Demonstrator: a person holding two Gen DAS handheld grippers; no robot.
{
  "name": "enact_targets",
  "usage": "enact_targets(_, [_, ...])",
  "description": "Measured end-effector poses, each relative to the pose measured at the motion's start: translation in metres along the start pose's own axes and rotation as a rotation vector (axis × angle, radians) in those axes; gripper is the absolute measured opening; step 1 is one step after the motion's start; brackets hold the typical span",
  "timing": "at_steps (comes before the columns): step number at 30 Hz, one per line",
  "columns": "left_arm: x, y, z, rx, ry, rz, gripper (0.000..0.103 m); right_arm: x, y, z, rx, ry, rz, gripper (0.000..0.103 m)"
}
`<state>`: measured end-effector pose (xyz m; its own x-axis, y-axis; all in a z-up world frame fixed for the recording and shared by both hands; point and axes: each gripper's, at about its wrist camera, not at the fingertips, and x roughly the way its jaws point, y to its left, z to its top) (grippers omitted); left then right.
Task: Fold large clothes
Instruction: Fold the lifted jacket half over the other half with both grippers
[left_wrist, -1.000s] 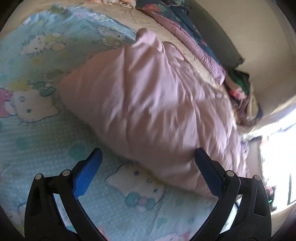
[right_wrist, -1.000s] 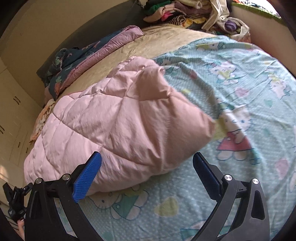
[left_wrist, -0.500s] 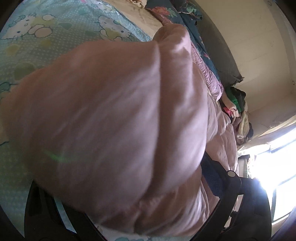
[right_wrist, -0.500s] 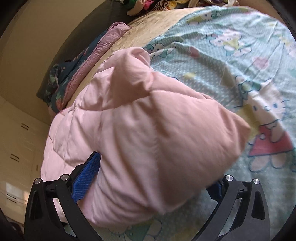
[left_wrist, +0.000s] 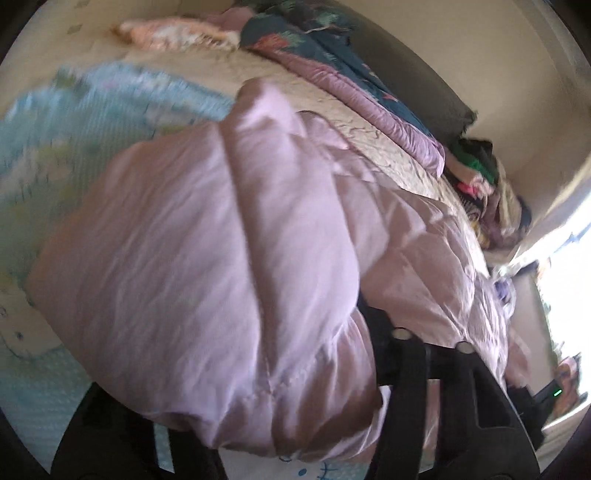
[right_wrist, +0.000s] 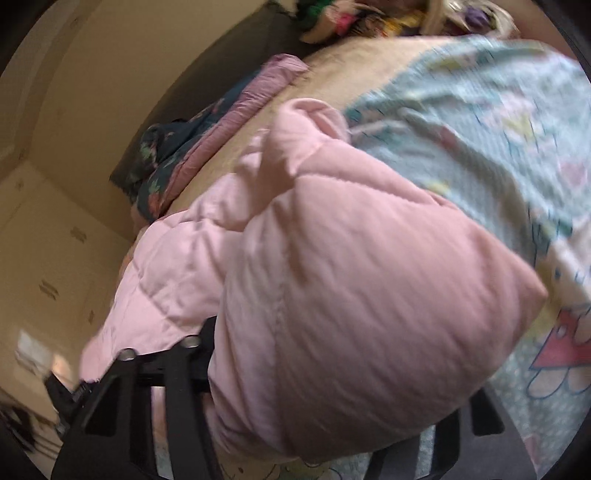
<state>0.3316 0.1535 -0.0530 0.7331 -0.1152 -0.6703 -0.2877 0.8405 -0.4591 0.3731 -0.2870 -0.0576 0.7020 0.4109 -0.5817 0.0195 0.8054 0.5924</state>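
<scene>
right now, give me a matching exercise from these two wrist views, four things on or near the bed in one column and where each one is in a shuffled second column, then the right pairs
Things
1. pink quilted jacket
2. cartoon-print sheet
3. dark floral blanket
4. heap of mixed clothes

Places
A. bunched along the bed's far edge, by the dark headboard
B. spread flat over the mattress, under the jacket
C. squeezed at its near edge in both the left gripper and the right gripper
D. piled at the far end of the bed, next to the wall

Pairs: 1-C, 2-B, 3-A, 4-D
</scene>
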Motion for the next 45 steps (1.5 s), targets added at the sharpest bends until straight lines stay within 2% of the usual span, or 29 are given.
enact_targets(2, [-0.007, -0.010, 0.003, 0.046, -0.014, 0.021, 0.036, -0.007, 0.014, 0.002, -0.073, -0.011, -0.022, 0.038])
enact_targets(10, [-0.028, -0.029, 0.007, 0.140, -0.057, 0.038, 0.031, -0.034, 0.068, 0.009, -0.311, -0.072, -0.050, 0.031])
enact_targets(19, [-0.075, -0.035, 0.004, 0.193, -0.096, 0.019, 0.030, -0.089, 0.107, -0.001, -0.460, -0.130, -0.020, 0.029])
enact_targets(29, [-0.107, -0.026, -0.024, 0.212, -0.081, 0.020, 0.030, -0.126, 0.101, -0.029, -0.465, -0.114, -0.030, 0.029])
enact_targets(45, [-0.131, 0.003, -0.093, 0.241, -0.056, 0.057, 0.033, -0.147, 0.049, -0.090, -0.353, -0.043, -0.065, 0.031])
